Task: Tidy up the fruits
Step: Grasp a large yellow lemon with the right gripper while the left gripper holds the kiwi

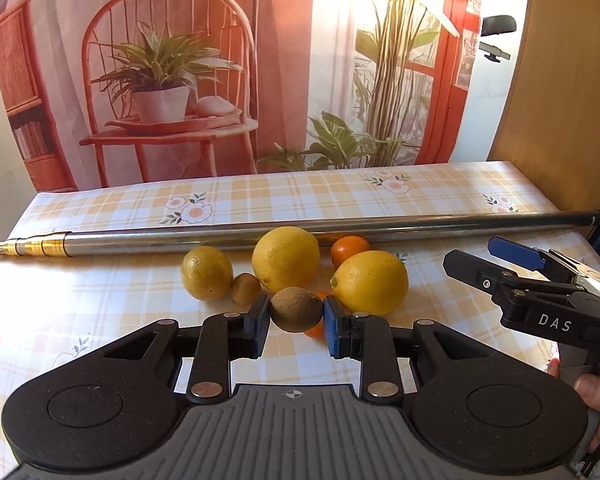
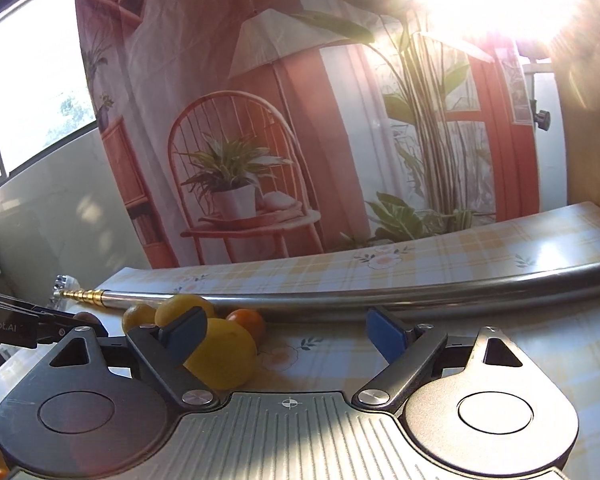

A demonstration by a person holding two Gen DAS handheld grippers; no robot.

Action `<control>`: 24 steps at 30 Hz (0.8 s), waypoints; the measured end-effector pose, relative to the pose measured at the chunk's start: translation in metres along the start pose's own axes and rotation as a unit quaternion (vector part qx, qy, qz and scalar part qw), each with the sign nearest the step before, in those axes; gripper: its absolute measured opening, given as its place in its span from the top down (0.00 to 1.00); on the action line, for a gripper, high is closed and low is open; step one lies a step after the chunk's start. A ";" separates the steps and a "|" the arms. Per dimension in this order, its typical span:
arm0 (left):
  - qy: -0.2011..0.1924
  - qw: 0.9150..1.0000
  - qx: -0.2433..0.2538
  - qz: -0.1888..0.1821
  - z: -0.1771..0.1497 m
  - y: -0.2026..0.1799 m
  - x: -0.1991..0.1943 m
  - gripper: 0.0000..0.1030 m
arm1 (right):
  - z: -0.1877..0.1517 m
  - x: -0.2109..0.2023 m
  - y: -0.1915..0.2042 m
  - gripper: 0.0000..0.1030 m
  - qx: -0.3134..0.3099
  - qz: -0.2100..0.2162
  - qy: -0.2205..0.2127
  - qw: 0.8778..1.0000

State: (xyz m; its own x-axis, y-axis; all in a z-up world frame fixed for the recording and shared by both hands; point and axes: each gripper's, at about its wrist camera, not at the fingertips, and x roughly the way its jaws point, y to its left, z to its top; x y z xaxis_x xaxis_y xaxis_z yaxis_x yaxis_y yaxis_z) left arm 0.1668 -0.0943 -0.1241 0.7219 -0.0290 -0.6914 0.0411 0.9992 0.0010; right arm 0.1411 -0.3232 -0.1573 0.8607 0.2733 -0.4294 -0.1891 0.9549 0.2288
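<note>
Left hand-held gripper (image 1: 296, 314) clamped on kiwi (image 1: 296, 309), lemons (image 1: 370, 282) crowding beyond; right hand-held gripper (image 2: 288, 330) agape over bare tablecloth (image 2: 500, 360).

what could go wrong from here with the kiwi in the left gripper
The left gripper pinches the brown fuzzy kiwi by its rounded ends only, so it might pop out when lifted. A small orange mandarin sits right behind the blue pad, and the large yellow lemon is close; moving sideways could send them rolling. The right gripper hangs open near the cluster and could bump fruit.
</note>
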 end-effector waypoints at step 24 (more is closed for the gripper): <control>0.014 1.000 -0.028 0.005 -0.007 0.019 0.010 0.71 | 0.003 0.069 0.031 0.35 -0.026 0.083 0.092 0.992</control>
State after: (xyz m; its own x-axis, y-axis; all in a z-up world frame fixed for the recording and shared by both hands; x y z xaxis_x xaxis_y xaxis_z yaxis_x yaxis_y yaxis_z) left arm 0.1702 -0.0758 -0.1359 0.7025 -0.0183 -0.7115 -0.0053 0.9995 -0.0309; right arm 0.1958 -0.2756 -0.1769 0.7167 0.4384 -0.5424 -0.3481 0.8988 0.2666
